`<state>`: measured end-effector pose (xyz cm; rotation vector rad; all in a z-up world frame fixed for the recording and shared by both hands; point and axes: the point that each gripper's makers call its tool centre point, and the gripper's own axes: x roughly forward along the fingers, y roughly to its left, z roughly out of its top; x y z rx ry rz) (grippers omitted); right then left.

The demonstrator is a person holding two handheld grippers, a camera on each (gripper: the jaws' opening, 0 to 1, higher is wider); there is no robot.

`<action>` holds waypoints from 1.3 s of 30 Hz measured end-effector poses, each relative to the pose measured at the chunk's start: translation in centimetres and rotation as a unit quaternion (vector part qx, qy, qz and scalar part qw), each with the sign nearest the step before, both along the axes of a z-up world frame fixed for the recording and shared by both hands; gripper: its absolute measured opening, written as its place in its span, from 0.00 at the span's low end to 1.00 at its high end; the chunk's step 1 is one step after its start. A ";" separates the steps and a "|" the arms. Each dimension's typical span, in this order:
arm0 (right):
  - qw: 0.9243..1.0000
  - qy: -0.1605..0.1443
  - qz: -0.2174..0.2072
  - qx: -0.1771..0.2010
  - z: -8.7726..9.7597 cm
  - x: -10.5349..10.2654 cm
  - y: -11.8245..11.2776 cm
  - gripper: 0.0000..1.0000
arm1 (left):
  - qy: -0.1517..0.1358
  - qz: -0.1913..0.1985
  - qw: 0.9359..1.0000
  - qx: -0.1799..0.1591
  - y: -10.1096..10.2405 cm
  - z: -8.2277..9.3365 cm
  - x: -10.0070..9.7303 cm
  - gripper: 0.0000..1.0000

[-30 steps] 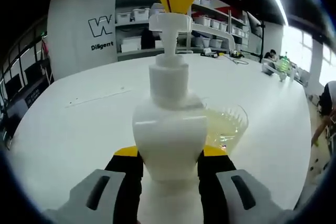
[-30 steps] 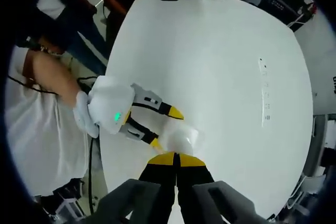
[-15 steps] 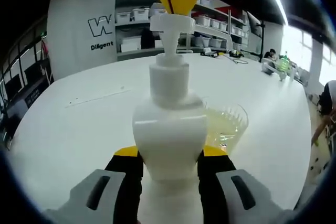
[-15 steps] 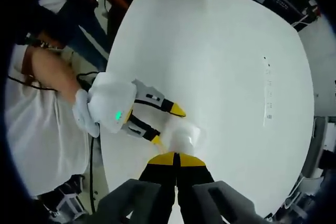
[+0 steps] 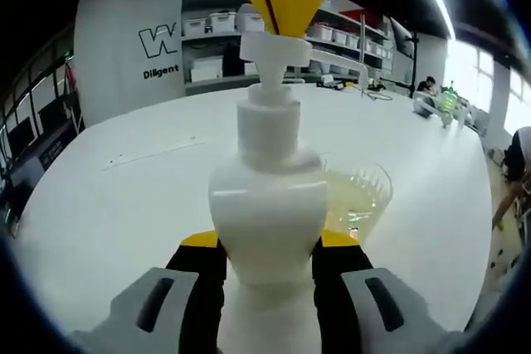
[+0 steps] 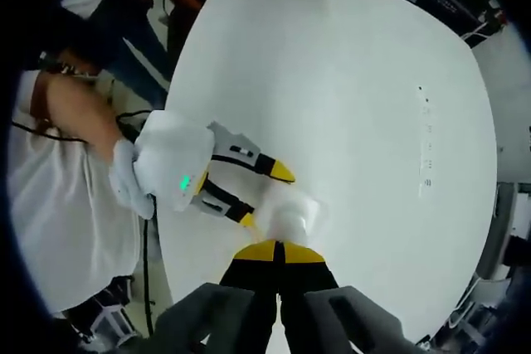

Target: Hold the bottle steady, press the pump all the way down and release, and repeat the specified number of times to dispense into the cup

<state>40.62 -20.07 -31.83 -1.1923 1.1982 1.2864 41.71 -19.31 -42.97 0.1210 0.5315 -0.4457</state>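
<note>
Bottle: the white pump bottle [image 5: 267, 205] stands upright on the white tabletop [image 5: 124, 196], its long axis vertical.
Left gripper: the left gripper [image 5: 267, 254] is clamped on the bottle's lower body, one jaw on each side.
Right gripper: the right gripper [image 6: 280, 253] has its yellow tips pressed together, empty, directly above the pump head [image 5: 274, 46] and touching its top.
Cup: the clear cup [image 5: 357, 198] sits just beside the bottle under the spout, with yellowish liquid in it.
Key relation: the pump lies straight below the right gripper, along the bottle's axis; the next press likely goes straight down while the left steadies.
</note>
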 end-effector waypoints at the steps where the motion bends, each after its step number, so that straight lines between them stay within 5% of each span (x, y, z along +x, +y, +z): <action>1: 1.000 0.000 -0.004 0.000 0.0 0.0 0.0 0.00 | 0.001 -0.001 1.000 0.001 0.0 0.0 0.0 0.39; 17: 1.000 -0.010 -0.013 0.022 1.0 0.5 0.0 0.00 | 0.002 -0.003 1.000 0.000 0.0 -0.1 -0.2 0.39; 39: 1.000 -0.019 0.008 -0.010 0.9 1.4 -0.3 0.00 | 0.007 -0.007 1.000 0.002 0.0 -0.4 -0.3 0.39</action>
